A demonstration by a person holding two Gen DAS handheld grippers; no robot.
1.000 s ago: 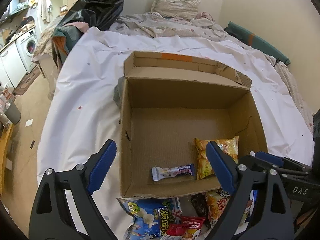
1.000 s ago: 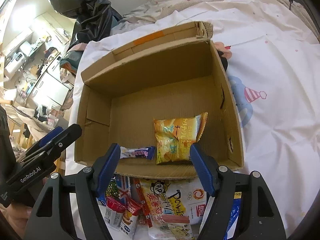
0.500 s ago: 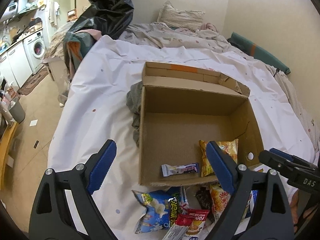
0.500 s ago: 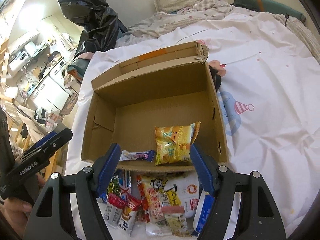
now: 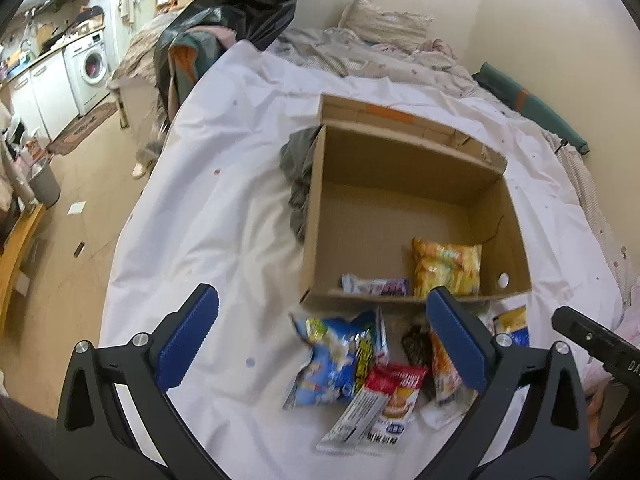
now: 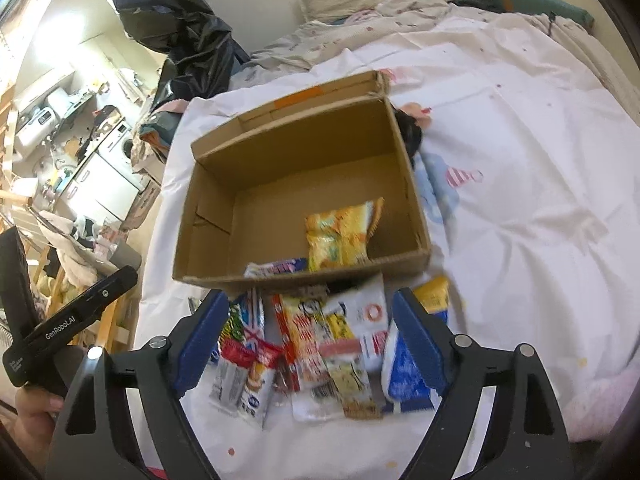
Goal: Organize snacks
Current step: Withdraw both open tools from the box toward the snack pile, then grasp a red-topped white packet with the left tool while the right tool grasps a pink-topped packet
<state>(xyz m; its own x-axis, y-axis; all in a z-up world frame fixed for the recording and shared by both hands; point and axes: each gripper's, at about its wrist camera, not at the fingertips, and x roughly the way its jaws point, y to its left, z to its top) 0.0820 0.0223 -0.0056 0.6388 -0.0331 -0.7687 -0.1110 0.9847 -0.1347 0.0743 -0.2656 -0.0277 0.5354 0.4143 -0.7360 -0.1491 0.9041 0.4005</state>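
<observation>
An open cardboard box (image 5: 400, 200) sits on a white-sheeted bed; it also shows in the right wrist view (image 6: 224, 200). Inside lie a yellow snack bag (image 5: 446, 266) (image 6: 340, 236) and a small purple-white bar (image 5: 376, 286) (image 6: 276, 268). A pile of snack packets (image 5: 360, 364) (image 6: 316, 344) lies on the sheet in front of the box. My left gripper (image 5: 320, 344) is open and empty above the pile's left side. My right gripper (image 6: 310, 340) is open and empty, straddling the pile.
A grey cloth (image 5: 298, 176) is bunched against the box's left wall. A black plastic bag (image 5: 240, 8) and pillows (image 5: 384, 20) lie at the far end of the bed. The bed edge and floor (image 5: 80, 208) with kitchen units are to the left.
Both grippers have pulled back and up from the box, so the snack pile in front of it has come into fuller view. Both stay open and empty.
</observation>
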